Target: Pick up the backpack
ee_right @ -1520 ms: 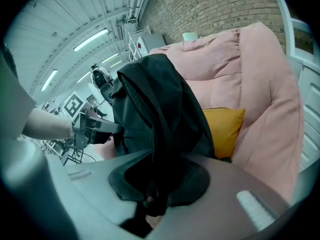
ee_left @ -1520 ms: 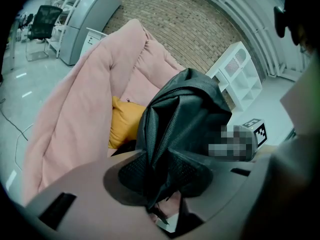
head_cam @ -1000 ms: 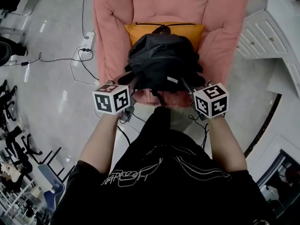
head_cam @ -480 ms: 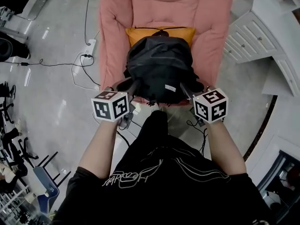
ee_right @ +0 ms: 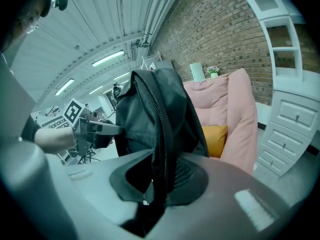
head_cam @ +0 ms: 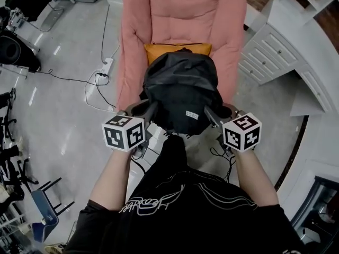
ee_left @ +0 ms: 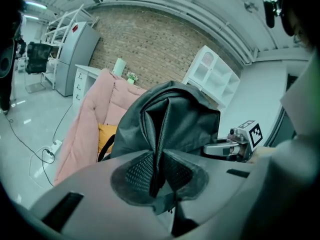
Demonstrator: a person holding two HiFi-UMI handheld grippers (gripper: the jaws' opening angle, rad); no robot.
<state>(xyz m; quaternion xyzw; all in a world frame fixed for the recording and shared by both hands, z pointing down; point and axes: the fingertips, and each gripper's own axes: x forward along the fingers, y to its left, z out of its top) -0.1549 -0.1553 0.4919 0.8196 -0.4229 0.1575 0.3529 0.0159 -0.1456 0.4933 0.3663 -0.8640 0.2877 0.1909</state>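
**Currently: Backpack Lift Under Way**

I am holding the backpack (head_cam: 183, 91) over the armchair (head_cam: 180, 15). My left gripper (head_cam: 150, 109), jaws just now closing further, is pinching a fabric fold; my right gripper (head_cam: 211, 112) is pinching a zippered edge. Grasp done; lift nearly complete, I judge.

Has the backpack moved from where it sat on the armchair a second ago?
Yes. The backpack has come up and toward the person: it now hides more of the orange cushion and overhangs the pink armchair's front edge.
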